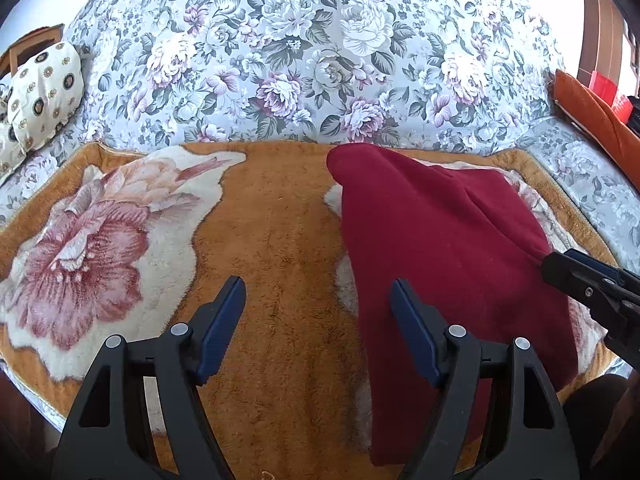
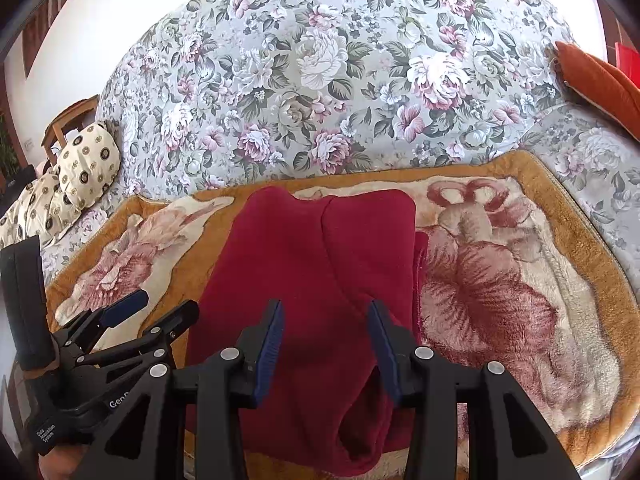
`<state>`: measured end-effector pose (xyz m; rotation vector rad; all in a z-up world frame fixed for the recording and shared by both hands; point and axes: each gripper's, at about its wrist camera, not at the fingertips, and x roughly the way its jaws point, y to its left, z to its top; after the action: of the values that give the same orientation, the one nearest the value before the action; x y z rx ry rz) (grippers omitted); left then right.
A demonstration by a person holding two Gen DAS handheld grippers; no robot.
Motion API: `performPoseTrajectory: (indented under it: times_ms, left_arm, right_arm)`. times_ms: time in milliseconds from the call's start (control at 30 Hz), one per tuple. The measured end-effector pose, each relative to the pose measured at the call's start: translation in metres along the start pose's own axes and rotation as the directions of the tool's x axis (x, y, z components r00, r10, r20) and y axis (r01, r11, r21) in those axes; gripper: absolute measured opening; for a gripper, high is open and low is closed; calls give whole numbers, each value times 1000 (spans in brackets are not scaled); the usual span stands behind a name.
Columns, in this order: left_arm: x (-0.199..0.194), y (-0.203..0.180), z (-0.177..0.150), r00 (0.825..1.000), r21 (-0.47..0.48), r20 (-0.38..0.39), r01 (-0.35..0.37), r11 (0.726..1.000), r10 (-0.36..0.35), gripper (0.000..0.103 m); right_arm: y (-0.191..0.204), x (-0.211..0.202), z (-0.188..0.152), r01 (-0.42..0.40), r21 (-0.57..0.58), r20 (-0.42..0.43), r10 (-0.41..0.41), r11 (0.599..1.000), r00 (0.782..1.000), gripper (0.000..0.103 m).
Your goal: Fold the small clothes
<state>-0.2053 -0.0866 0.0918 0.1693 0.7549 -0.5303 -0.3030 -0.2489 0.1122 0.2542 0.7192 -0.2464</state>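
A dark red garment [image 1: 452, 240] lies folded lengthwise on an orange plush blanket [image 1: 280, 240]; it also shows in the right wrist view [image 2: 316, 264]. My left gripper [image 1: 318, 292] is open and empty, hovering over the blanket just left of the garment; it also shows in the right wrist view [image 2: 160, 306]. My right gripper [image 2: 326, 312] is open above the garment's near end, with nothing between its jaws; its tip [image 1: 560, 268] shows at the garment's right edge in the left wrist view.
The blanket [image 2: 560, 240] with pink flower prints lies on a floral-covered sofa [image 1: 300, 60]. A patterned cream cushion [image 1: 44, 88] sits at the left. An orange cushion [image 1: 592, 120] sits at the right.
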Motion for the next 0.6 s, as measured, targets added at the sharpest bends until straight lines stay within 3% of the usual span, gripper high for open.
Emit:
performPoseTrajectory:
  times_ms: [167, 600]
  left_arm:
    - [3, 4, 0, 999, -17, -29, -18, 1000, 17, 75]
    - [-1, 0, -4, 999, -1, -14, -51, 999, 50, 75]
  right_arm:
    - [-3, -9, -1, 45, -11, 20, -44, 999, 999, 44]
    - [-28, -16, -12, 82, 22, 23, -82, 996, 996, 44]
